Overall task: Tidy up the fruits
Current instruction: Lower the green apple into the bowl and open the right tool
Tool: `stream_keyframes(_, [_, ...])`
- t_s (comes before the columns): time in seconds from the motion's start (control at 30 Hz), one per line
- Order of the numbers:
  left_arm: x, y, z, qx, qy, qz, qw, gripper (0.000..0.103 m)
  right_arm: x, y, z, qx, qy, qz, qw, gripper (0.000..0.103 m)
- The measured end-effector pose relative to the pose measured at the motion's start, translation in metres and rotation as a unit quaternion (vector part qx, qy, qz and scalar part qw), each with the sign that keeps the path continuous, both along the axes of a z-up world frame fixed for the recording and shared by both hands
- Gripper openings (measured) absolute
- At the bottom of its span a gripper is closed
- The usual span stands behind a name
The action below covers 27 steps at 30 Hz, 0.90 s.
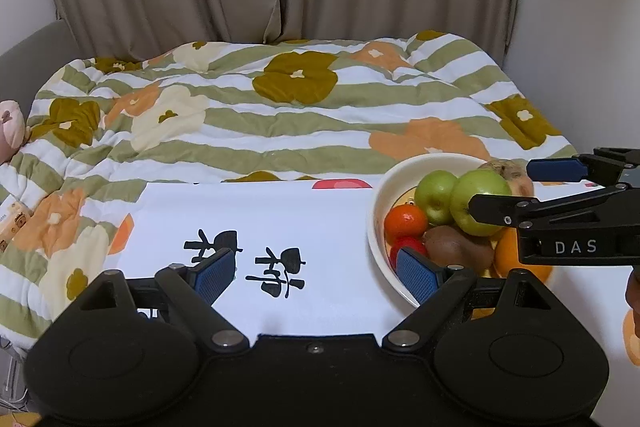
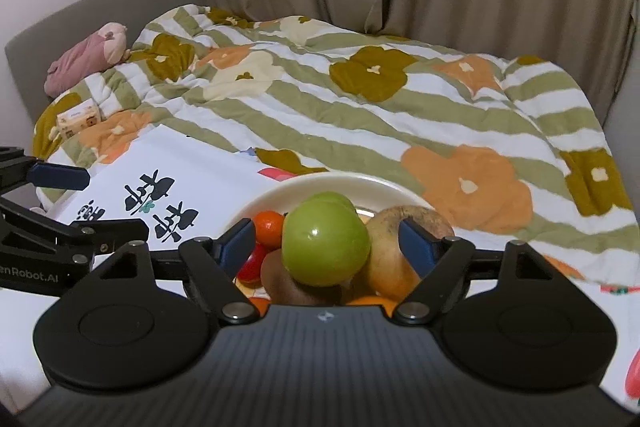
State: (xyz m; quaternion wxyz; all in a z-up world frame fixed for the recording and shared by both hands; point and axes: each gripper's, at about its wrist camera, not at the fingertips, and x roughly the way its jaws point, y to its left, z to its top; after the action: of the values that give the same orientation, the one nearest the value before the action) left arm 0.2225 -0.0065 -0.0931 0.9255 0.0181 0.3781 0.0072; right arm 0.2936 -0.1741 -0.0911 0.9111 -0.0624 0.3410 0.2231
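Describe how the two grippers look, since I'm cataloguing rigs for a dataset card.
Both are matte black with two large rounded housings and silver pivot screws. The left gripper has blue ribbed pads; its side reads "enRobot.AI" in the right wrist view. The right gripper has the same blue pads, a ribbed top, and "DAS" in white. No cables or sleeves show.

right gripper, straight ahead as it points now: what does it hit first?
Most likely the nearer green apple: it sits centred between the open right gripper's fingers, atop the bowl's fruit. Depth is unclear, so contact distance is uncertain.
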Motion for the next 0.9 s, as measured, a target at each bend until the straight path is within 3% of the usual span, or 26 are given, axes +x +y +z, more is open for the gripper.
stream_keyframes(0.47, [-0.035, -0.003, 0.019, 0.006, -0.037, -0.015, 0.9992, 0.091, -0.044, -0.018, 0.028, 0.005, -0.020, -0.052, 0.998, 0.094])
stream_keyframes(0.9, [-0.089, -0.001, 0.049, 0.008, -0.092, -0.025, 0.9954, 0.092, -0.121, -0.029, 0.060, -0.004, -0.054, -0.117, 0.992, 0.103])
